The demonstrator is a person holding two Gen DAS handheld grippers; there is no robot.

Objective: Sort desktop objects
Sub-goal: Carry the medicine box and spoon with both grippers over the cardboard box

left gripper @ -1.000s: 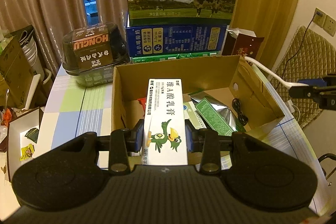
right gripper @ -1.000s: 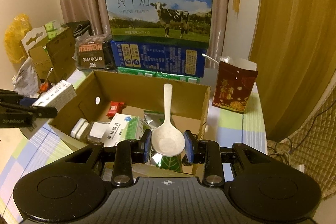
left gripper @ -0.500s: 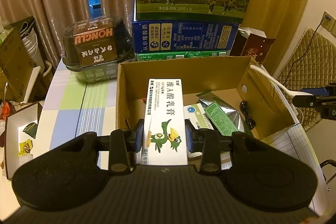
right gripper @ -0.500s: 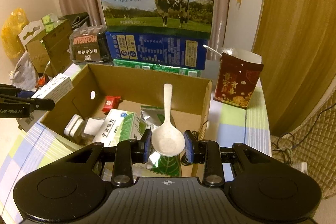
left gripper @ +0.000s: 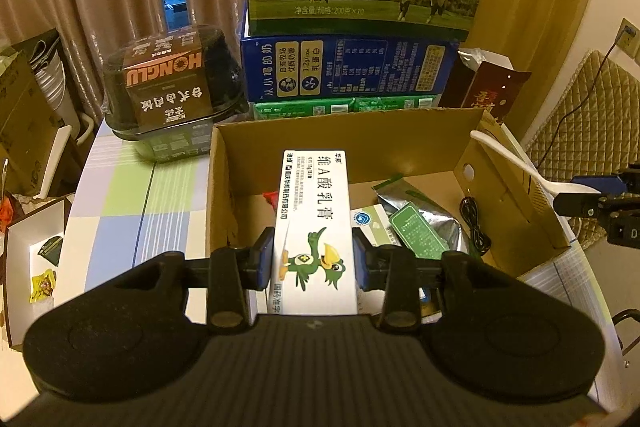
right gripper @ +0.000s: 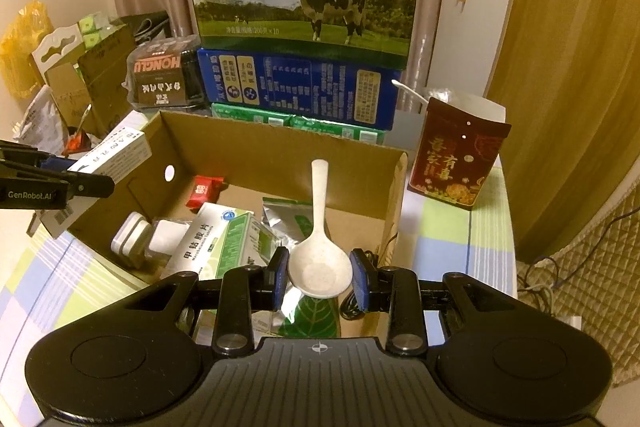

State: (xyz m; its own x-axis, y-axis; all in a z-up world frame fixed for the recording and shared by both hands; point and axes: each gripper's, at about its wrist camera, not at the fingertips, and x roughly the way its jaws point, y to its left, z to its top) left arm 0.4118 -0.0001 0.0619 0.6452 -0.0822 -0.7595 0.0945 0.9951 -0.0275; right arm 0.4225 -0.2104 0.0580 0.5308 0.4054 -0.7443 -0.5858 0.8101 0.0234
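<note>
Both hands had edged nearer the cardboard box (left gripper: 224,187), left gripper (left gripper: 313,261) clamping the ointment carton (left gripper: 316,227), right gripper (right gripper: 319,277) clamping the spoon (right gripper: 320,259); drop-off looked close.

Black ribbed gripper (left gripper: 314,259) bodies; blue jaws; silver pivot screws w/ "GenRobot.AI" mark.

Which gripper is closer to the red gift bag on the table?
Right. The right gripper, holding the white spoon, is over the cardboard box side next to the red gift bag. The left gripper, holding the ointment box, is over the far side.
</note>
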